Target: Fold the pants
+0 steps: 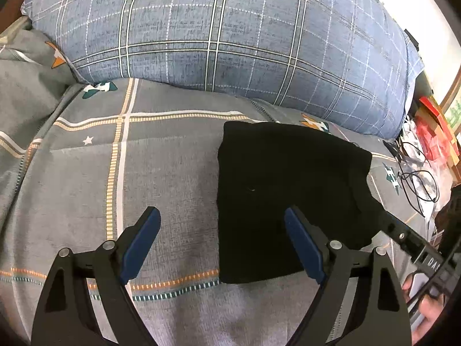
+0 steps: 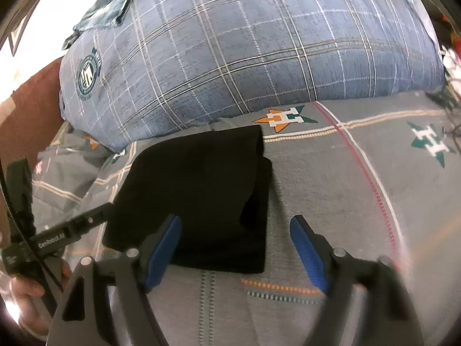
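The black pants [image 1: 285,190] lie folded into a compact block on the grey patterned bedsheet [image 1: 161,178]. They also show in the right wrist view [image 2: 201,190]. My left gripper [image 1: 222,219] is open and empty, hovering at the pants' left near edge, its right finger over the cloth. My right gripper [image 2: 236,227] is open and empty at the pants' right near edge, its left finger over the cloth. Each gripper's tip shows in the other's view: the right one [image 1: 397,230] and the left one [image 2: 72,227].
A big blue plaid pillow [image 1: 230,28] lies across the bed just behind the pants. Cables [image 1: 417,181] and red boxes [image 1: 435,127] sit off the bed's right side. A wooden headboard [image 2: 31,98] stands at the left. Rumpled grey bedding [image 1: 26,80] lies at far left.
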{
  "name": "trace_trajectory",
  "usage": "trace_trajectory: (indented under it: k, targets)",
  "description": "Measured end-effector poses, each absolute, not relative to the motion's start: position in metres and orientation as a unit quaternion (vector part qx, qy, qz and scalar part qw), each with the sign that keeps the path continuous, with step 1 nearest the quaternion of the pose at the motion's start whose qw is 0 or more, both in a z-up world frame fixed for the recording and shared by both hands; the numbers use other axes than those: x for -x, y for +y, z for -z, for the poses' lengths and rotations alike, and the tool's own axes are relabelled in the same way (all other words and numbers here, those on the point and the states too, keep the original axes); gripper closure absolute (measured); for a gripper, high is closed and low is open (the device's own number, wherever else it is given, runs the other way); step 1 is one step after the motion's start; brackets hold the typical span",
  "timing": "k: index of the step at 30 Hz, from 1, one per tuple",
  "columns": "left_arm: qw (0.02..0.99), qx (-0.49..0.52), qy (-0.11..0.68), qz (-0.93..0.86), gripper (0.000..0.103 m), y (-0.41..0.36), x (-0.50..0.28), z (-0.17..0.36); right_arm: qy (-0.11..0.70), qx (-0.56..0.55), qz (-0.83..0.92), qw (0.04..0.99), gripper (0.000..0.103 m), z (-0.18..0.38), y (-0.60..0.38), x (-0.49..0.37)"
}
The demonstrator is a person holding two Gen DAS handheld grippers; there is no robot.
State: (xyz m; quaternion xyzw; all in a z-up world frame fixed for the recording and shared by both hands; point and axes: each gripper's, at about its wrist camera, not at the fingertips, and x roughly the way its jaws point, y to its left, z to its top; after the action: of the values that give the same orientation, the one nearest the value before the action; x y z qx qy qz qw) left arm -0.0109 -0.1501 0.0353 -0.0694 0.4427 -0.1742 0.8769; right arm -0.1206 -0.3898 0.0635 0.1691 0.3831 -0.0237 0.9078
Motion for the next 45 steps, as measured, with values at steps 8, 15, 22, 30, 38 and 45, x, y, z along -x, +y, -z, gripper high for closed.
trace_trajectory:
  k: [8,15,22,30,38,45]
  targets:
    - [0.868,0.085,0.449,0.194,0.014,-0.153,0.001,-0.025,0.372,-0.272,-0.034,0.887,0.025,-0.049,-0.417,0.114]
    - [0.850,0.100,0.460,0.236,0.011,-0.161,-0.014,-0.013,0.399,-0.294,-0.077,0.865,0.030,-0.027,-0.417,0.092]
    - [0.844,0.097,0.461,0.255,0.008,-0.175,-0.021,-0.011,0.377,-0.298,-0.086,0.873,0.044,-0.020,-0.417,0.086]
    - [0.857,0.068,0.428,0.280,0.054,-0.181,-0.003,-0.041,0.337,-0.279,-0.095,0.894,0.069,-0.050,-0.406,0.104]
    - [0.881,0.053,0.385,0.269,0.054,-0.155,0.014,-0.092,0.305,-0.253,-0.119,0.910,0.069,-0.099,-0.383,0.116]
    - [0.901,0.051,0.363,0.234,0.054,-0.118,0.007,-0.114,0.294,-0.238,-0.147,0.914,0.069,-0.121,-0.350,0.098]
